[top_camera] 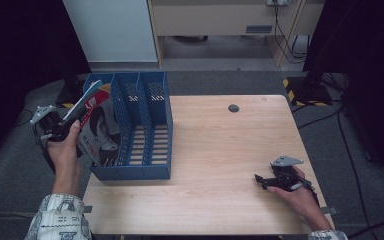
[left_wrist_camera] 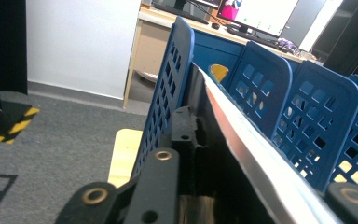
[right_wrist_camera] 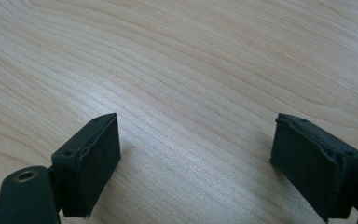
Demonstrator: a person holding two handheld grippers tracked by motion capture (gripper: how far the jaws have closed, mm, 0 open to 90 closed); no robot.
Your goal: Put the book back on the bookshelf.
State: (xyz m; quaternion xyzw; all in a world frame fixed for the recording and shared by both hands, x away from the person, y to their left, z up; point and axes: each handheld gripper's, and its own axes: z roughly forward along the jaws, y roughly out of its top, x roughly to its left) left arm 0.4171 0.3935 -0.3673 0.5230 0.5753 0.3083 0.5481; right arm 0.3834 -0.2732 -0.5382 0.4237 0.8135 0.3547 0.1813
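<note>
A blue file holder [top_camera: 145,172] with three slots stands on the left end of the wooden table [top_camera: 220,150]. A magazine [top_camera: 99,127] with a person's picture on its cover leans tilted in the leftmost slot, its top sticking out above the divider. My left gripper [top_camera: 72,127] is shut on the magazine's upper left edge, beside the holder's outer wall. In the left gripper view the magazine's edge [left_wrist_camera: 242,135] runs between the black jaws, with the holder's perforated dividers [left_wrist_camera: 270,88] behind it. My right gripper [top_camera: 260,181] rests low over the table's right front, open, with bare wood between its pads [right_wrist_camera: 93,163].
A dark round hole [top_camera: 233,108] sits near the table's far edge. Beyond the table are a white cabinet [top_camera: 112,30], a wooden desk, floor cables and a yellow-black striped stand base [top_camera: 292,90]. The holder's other two slots hold nothing.
</note>
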